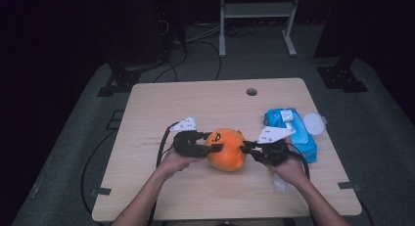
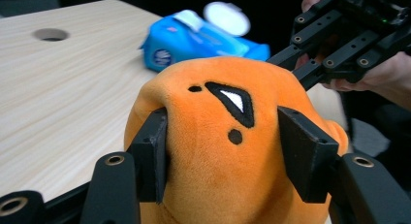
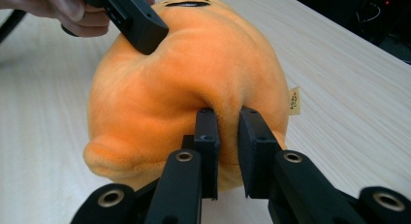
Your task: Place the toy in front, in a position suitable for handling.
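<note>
An orange plush toy (image 1: 226, 148) with black face marks is at the middle of the wooden table (image 1: 195, 101), held from both sides. My left gripper (image 1: 211, 147) is shut on its left side; in the left gripper view the pads (image 2: 154, 153) dent the plush (image 2: 218, 136) to either side of the face. My right gripper (image 1: 248, 146) comes from the right. In the right gripper view its jaws (image 3: 228, 136) pinch a narrow fold of the plush (image 3: 194, 69), near a small cloth tag (image 3: 293, 101).
A blue pack of wipes (image 1: 289, 133) lies right of the toy, with a white round lid (image 1: 313, 124) beside it. The table has a cable hole (image 1: 251, 92) near its far edge. A small white thing (image 1: 280, 183) lies under the right hand.
</note>
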Action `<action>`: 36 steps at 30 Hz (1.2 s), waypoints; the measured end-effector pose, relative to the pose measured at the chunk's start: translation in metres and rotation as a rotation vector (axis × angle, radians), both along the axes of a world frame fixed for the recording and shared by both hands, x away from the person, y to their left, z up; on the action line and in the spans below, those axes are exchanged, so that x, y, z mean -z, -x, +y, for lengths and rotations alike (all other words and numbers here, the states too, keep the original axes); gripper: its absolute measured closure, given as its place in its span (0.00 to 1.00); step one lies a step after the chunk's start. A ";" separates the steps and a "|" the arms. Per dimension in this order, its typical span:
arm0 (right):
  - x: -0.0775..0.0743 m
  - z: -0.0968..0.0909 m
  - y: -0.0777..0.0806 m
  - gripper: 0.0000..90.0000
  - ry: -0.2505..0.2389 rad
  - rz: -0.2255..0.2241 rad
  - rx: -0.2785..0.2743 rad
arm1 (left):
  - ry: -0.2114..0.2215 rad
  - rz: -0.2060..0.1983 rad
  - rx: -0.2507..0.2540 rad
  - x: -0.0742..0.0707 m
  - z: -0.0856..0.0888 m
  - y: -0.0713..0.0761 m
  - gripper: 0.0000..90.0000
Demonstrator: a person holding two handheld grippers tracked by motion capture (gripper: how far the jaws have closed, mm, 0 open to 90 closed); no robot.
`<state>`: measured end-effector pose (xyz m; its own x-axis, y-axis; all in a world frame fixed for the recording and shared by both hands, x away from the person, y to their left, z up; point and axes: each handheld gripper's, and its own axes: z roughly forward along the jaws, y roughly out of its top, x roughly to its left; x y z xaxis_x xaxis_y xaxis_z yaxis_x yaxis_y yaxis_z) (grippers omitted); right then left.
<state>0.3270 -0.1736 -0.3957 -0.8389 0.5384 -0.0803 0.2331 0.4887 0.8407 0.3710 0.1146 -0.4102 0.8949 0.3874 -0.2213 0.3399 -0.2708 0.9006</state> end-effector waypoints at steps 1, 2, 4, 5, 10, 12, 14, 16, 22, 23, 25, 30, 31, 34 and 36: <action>0.002 0.002 -0.003 0.87 0.001 0.003 0.001 | -0.003 0.002 -0.007 0.002 0.001 -0.002 0.46; 0.004 0.004 -0.007 0.86 0.004 0.005 -0.002 | -0.010 0.002 -0.012 0.004 0.002 -0.003 0.46; 0.008 0.006 -0.013 0.85 0.013 0.017 -0.003 | -0.027 -0.003 -0.027 0.009 0.002 -0.005 0.45; 0.011 0.006 -0.016 0.85 0.015 0.028 -0.005 | -0.033 -0.003 -0.036 0.011 0.001 -0.005 0.45; 0.025 0.008 -0.026 0.83 0.023 0.067 -0.006 | -0.070 0.000 -0.052 0.021 0.001 -0.010 0.42; 0.027 0.007 -0.027 0.81 0.014 0.071 -0.007 | -0.060 0.007 -0.057 0.022 0.001 -0.011 0.41; 0.028 0.004 -0.029 0.78 -0.006 0.080 -0.001 | -0.061 0.006 -0.062 0.022 0.000 -0.012 0.39; 0.029 0.001 -0.029 0.77 -0.011 0.096 -0.002 | -0.068 0.000 -0.065 0.022 -0.002 -0.012 0.36; 0.028 -0.008 -0.028 0.64 -0.032 0.114 0.010 | -0.075 0.003 -0.083 0.020 -0.002 -0.012 0.26; 0.027 -0.010 -0.028 0.61 -0.040 0.123 0.011 | -0.079 0.006 -0.086 0.020 -0.001 -0.012 0.24; 0.025 -0.015 -0.027 0.58 -0.049 0.127 0.017 | -0.084 0.006 -0.098 0.020 0.001 -0.011 0.22; 0.023 -0.024 -0.026 0.53 -0.076 0.139 0.037 | -0.093 0.011 -0.112 0.018 0.006 -0.009 0.19; 0.023 -0.025 -0.025 0.53 -0.074 0.138 0.038 | -0.094 0.012 -0.116 0.017 0.006 -0.009 0.18; 0.022 -0.029 -0.024 0.51 -0.073 0.141 0.045 | -0.100 0.017 -0.124 0.017 0.008 -0.009 0.16; 0.021 -0.032 -0.024 0.50 -0.069 0.142 0.049 | -0.101 0.016 -0.129 0.017 0.009 -0.009 0.15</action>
